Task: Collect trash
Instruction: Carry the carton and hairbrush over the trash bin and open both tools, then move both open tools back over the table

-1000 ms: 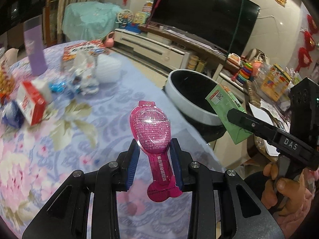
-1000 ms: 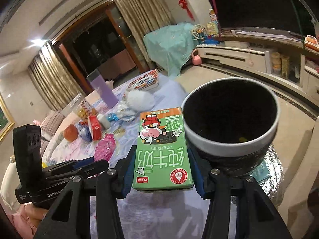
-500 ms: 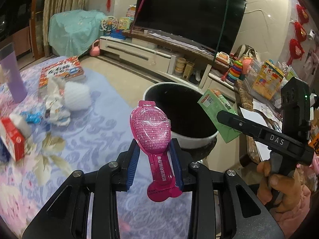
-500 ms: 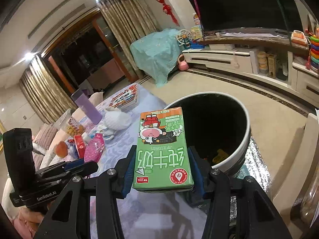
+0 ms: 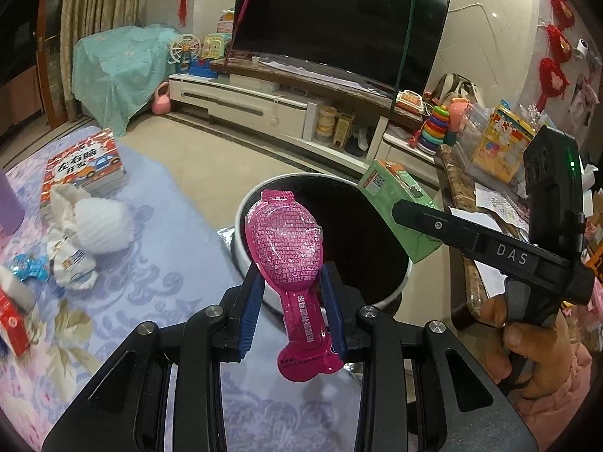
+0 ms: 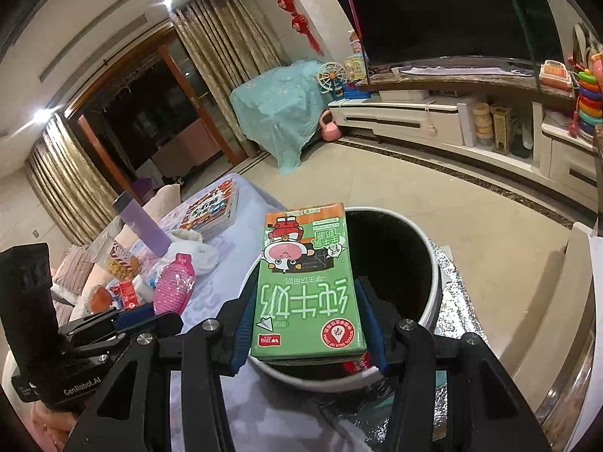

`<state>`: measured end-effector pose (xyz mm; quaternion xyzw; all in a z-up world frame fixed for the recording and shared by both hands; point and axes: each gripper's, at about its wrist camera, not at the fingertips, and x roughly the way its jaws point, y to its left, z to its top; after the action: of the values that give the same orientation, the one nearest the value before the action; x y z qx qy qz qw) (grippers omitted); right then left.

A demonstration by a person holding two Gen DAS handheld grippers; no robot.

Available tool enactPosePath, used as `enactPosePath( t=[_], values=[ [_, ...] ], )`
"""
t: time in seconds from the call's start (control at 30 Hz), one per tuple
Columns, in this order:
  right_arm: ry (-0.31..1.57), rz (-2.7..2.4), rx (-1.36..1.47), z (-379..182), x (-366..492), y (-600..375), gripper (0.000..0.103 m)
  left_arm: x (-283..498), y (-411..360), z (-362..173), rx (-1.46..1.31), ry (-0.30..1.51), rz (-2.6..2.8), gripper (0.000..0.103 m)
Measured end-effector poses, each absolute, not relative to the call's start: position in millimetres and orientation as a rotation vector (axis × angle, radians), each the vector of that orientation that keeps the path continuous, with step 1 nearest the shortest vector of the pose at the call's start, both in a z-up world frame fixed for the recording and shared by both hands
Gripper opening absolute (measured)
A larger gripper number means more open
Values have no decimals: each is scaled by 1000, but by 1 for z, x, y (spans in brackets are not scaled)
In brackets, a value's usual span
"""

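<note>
My left gripper (image 5: 292, 309) is shut on a pink plastic blister pack (image 5: 288, 252), held upright at its narrow neck, in front of the near rim of the white bin (image 5: 241, 207) with a black inside. My right gripper (image 6: 307, 324) is shut on a green milk carton (image 6: 307, 282), which hangs over the bin (image 6: 433, 275). In the left wrist view the carton (image 5: 395, 188) and the right gripper's finger (image 5: 452, 226) reach over the bin's far right side. The right wrist view shows the pink pack (image 6: 175, 286) at the left.
The bin stands at the edge of a table with a floral lilac cloth (image 5: 169, 248). On the cloth lie crumpled white paper (image 5: 90, 222), a picture book (image 5: 83, 167), a red carton (image 5: 11, 324) and a purple cup (image 6: 141, 226). Behind are a TV stand (image 5: 271, 105) and tiled floor.
Both grippers have swung right from over the table toward the bin, each keeping its item. The bin now fills the space behind the pink pack and under the carton.
</note>
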<state>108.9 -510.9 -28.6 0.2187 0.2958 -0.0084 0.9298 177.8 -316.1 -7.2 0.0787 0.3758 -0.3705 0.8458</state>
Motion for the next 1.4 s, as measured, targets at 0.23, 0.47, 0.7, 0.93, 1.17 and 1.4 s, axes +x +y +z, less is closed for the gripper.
enactPosePath(
  t=[0.23, 0.47, 0.7, 0.93, 1.17, 1.4],
  values=[
    [622, -20, 462, -34, 118, -521, 50, 193, -333, -15, 178, 824, -794, 30],
    [635, -32, 465, -38, 125, -527, 50, 199, -344, -22, 195, 837, -791, 30],
    [658, -36, 460, -44, 134, -530, 50, 207, -353, -29, 202, 861, -786, 30],
    [681, -43, 467, -50, 139, -534, 50, 213, -361, -30, 208, 872, -795, 30],
    [683, -30, 518, -55, 142, -542, 53, 214, -364, -33, 223, 880, -785, 55],
    [654, -33, 536, -51, 137, -545, 54, 208, -346, -34, 205, 863, -760, 58]
  ],
)
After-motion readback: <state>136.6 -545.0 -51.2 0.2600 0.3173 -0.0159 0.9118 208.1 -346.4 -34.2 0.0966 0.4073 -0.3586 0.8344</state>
